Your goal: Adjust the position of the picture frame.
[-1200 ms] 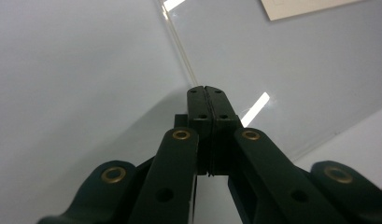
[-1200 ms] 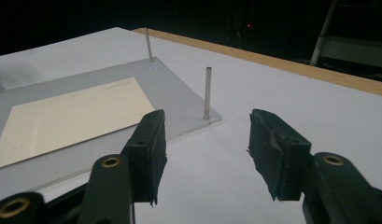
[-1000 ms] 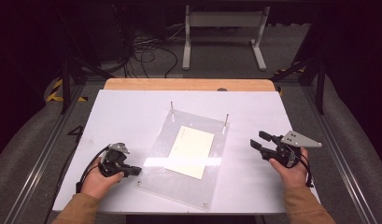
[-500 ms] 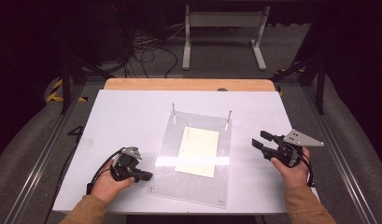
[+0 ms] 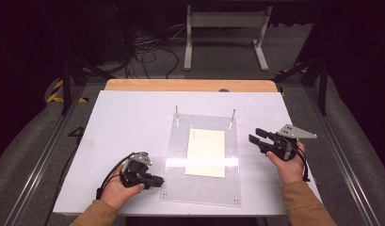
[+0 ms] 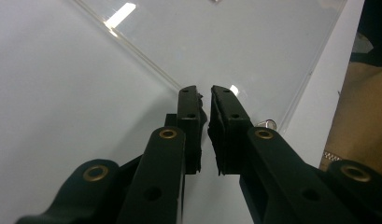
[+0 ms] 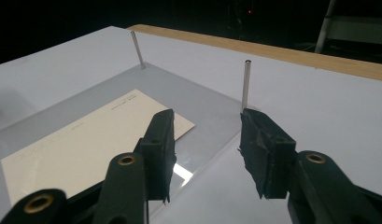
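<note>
One clear acrylic rectangular plate (image 5: pixel 202 162) on white tabletop (image 5: pixel 129 122), between the two grippers; one cream paper card (image 5: pixel 206 152) on it; two thin upright metal pins (image 5: pixel 233 116) at far corners.

Left gripper (image 5: pixel 157 180): jaws just opening, narrow gap, nothing between, tips at plate's near-left corner; left gripper view adds small metal screw (image 6: pixel 268 123).

Right gripper (image 5: pixel 253 136): jaws apart, just closing, empty, beside plate's right edge; right gripper view shows faint print on card (image 7: pixel 86 140).
</note>
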A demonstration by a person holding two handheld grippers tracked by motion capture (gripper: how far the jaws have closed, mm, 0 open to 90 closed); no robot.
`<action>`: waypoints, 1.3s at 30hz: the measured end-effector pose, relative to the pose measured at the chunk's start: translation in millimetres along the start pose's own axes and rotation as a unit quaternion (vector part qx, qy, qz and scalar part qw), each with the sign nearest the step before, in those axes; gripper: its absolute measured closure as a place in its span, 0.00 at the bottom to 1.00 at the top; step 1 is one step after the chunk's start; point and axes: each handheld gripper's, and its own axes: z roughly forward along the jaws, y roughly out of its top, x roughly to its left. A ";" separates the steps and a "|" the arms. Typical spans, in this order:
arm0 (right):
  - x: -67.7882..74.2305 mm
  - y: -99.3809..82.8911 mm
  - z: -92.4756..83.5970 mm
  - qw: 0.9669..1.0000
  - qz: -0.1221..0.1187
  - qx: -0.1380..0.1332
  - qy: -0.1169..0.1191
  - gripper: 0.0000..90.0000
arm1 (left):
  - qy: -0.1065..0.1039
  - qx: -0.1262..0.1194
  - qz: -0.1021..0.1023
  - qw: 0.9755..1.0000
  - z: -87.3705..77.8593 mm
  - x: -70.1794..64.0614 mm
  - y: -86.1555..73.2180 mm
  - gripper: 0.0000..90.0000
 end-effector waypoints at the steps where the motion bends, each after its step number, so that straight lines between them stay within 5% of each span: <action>1: 0.0 0.0 0.0 1.000 0.000 0.000 0.000 0.62 | 0.000 0.000 0.000 1.000 0.0 0.0 0.0 0.88; 10: -7.2 33.6 41.7 0.998 -0.031 0.049 -0.012 0.66 | 0.044 -0.078 -0.017 0.996 -26.3 2.3 -14.0 0.77; 14: -16.0 38.5 62.0 0.997 -0.027 0.063 -0.022 0.67 | 0.061 -0.098 -0.030 0.993 -33.4 3.9 -24.4 0.73; 26: -35.2 34.7 110.2 0.996 -0.016 0.078 -0.042 0.69 | 0.075 -0.107 -0.042 0.991 -38.0 4.5 -37.9 0.70; 36: -33.6 35.4 132.2 0.991 -0.072 0.102 -0.049 0.93 | 0.080 -0.111 -0.039 0.990 -41.4 8.4 -42.3 0.70; 39: -35.7 36.3 131.7 0.991 -0.070 0.104 -0.042 0.94 | 0.076 -0.112 -0.050 0.989 -39.6 8.5 -42.4 0.70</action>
